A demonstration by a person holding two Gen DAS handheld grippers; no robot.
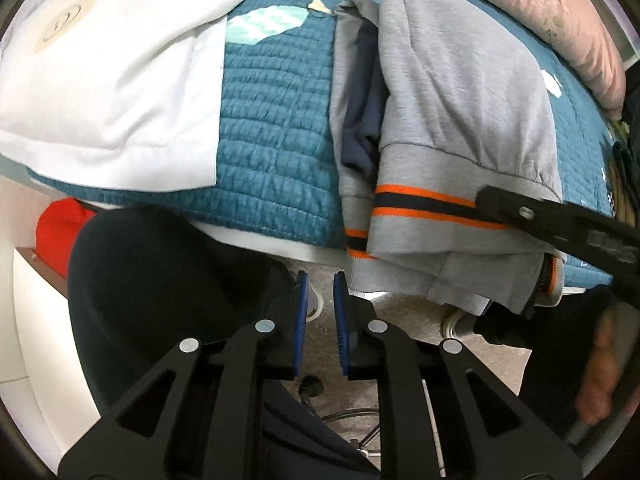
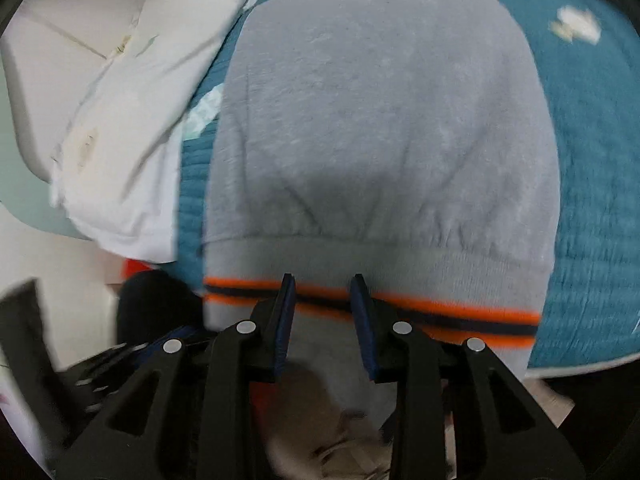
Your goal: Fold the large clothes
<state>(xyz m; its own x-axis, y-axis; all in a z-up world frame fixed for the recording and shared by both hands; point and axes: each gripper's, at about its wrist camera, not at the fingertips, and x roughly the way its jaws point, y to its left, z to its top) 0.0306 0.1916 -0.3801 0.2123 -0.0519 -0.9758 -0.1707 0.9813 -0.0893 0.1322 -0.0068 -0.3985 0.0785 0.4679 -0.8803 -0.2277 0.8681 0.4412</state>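
A folded grey sweatshirt (image 1: 460, 92) with an orange and navy striped hem (image 1: 420, 204) lies on the teal quilted bedspread (image 1: 272, 152), and its lower edge hangs over the bed's edge. A navy lining shows along its left fold. My left gripper (image 1: 321, 280) is open with nothing between its blue pads, pointing down at the floor just left of the hanging hem. My right gripper (image 2: 323, 280) is open too, its tips just above the striped hem (image 2: 440, 316) of the sweatshirt (image 2: 380, 120). In the left wrist view the right gripper (image 1: 560, 220) reaches in from the right over the hem.
A white duvet or pillow (image 1: 100, 80) lies on the bed's left side and a pink pillow (image 1: 560, 20) at the far right. A dark rounded shape (image 1: 160, 280) and something red (image 1: 60, 228) sit by the bed's edge. Cables lie on the speckled floor (image 1: 400, 320).
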